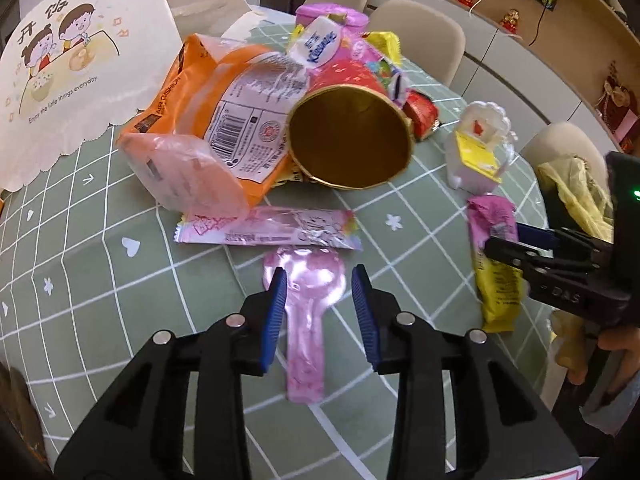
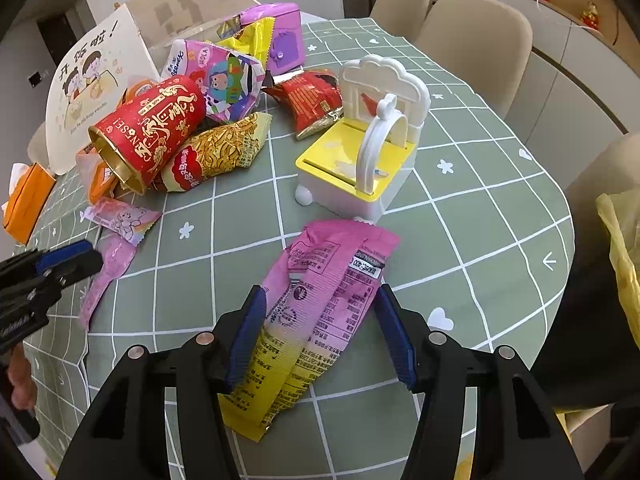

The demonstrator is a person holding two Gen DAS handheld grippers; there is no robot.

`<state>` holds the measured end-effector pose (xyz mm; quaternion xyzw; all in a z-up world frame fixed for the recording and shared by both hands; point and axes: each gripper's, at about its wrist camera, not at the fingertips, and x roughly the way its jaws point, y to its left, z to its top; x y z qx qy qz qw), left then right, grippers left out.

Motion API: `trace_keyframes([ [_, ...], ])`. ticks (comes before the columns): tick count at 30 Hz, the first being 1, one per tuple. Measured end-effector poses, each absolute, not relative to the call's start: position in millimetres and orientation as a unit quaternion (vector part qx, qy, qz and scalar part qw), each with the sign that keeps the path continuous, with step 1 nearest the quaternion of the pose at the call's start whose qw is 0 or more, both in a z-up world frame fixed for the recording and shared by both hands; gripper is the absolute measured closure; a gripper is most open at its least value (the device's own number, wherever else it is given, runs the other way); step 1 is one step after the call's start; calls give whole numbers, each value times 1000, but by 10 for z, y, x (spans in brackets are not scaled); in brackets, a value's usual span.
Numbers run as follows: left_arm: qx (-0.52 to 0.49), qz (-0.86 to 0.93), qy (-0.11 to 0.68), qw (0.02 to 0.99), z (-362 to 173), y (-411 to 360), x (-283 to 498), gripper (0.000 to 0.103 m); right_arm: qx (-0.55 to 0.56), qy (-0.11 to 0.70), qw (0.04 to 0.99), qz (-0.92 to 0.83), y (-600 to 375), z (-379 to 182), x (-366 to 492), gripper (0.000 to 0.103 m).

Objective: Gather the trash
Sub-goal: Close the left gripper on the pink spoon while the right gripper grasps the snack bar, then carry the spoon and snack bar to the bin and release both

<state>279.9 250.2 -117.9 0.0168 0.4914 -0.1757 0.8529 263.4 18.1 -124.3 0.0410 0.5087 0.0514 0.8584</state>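
A pink spoon-shaped wrapper [image 1: 308, 320] lies flat on the green checked tablecloth [image 1: 120, 280]. My left gripper [image 1: 320, 276] stands open over it, a blue pad on either side of its round head, neither pressing. A pink and yellow snack wrapper [image 2: 320, 312] lies near the table's right edge between the wide-apart pads of my right gripper [image 2: 320, 291], which is open. From the left wrist view the right gripper [image 1: 504, 240] hovers over that same wrapper [image 1: 500, 300]. The left gripper [image 2: 86, 260] shows at the left edge of the right wrist view.
Behind is a pile of trash: a red cup with a gold inside [image 1: 352, 136], an orange bag [image 1: 192, 92], a flat pink bear wrapper [image 1: 268, 232] and noodle and snack packets [image 2: 224, 148]. A white and yellow toy chair [image 2: 360, 152] stands nearby. A yellow plastic bag [image 2: 624, 264] hangs at the right.
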Motion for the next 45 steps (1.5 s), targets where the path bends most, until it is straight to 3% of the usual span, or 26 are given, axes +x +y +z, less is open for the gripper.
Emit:
trace_keyframes([
  [8,39,-181,510,840,-1309,2371,2938,69,44,509,858,50,123,-1255,2577,49],
  [15,-43,-215,523,824,-1314,2574,2880,69,36,499,865,46,168,-1186,2592,49],
  [16,-50,-219,525,821,-1320,2600,2866,69,41,500,864,49,174,-1191,2618,51],
  [18,-52,-224,528,817,-1331,2631,2845,68,57,505,859,62,171,-1210,2658,68],
  [21,-17,-214,523,825,-1313,2580,2842,68,82,498,860,73,121,-1155,2635,77],
  [30,55,-169,515,839,-1312,2230,2991,68,60,494,864,79,61,-937,2564,80],
  [38,-24,-133,515,846,-1213,2357,3040,69,12,479,872,101,17,-634,2476,80],
  [45,-43,-115,477,870,-799,2093,2745,69,22,444,889,108,-531,-267,2394,80],
])
